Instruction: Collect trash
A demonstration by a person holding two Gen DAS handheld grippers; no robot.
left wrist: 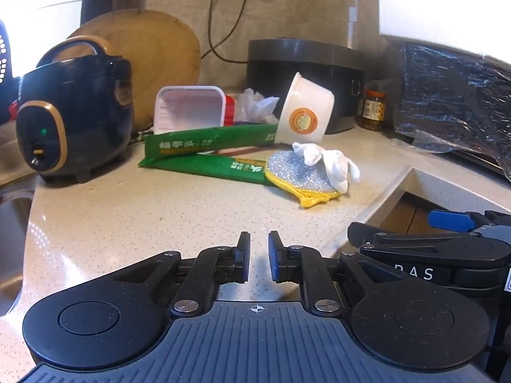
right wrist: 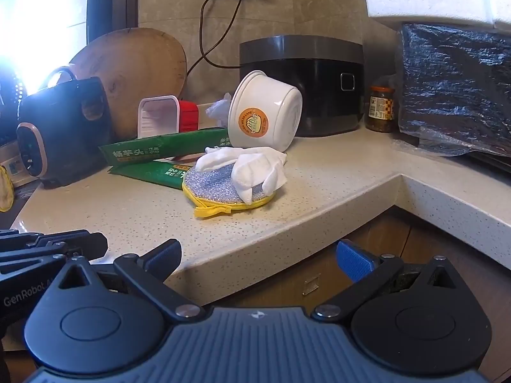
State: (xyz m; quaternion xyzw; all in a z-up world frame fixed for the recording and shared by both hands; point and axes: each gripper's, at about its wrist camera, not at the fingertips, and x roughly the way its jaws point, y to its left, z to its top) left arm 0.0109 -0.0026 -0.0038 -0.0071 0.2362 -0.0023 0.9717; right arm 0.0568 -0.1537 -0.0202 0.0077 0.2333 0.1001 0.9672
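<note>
Trash lies at the back of the speckled counter [left wrist: 127, 210]. A white paper bowl [left wrist: 305, 111] [right wrist: 265, 115] is tipped on its side. In front of it a crumpled white tissue [left wrist: 329, 162] [right wrist: 255, 166] rests on a silver scrub pad with a yellow rim [left wrist: 293, 172] [right wrist: 217, 185]. Two green wrappers [left wrist: 198, 143] [right wrist: 153, 151], a pink-white plastic tray [left wrist: 188, 108] [right wrist: 158, 116] and a crumpled clear bag [left wrist: 255, 103] lie to the left. My left gripper [left wrist: 259, 239] hovers over bare counter, almost shut with only a narrow gap and nothing in it. My right gripper [right wrist: 258, 252] stands wide open and empty before the counter's front edge.
A dark rice cooker [left wrist: 70, 118] stands at the left by a round wooden board [left wrist: 153, 54]. A black appliance [left wrist: 306, 63], a jar [left wrist: 373, 108] and a black plastic bag [left wrist: 453, 95] line the back right. A sink [left wrist: 12, 223] lies far left. The counter turns an inner corner [left wrist: 408, 172].
</note>
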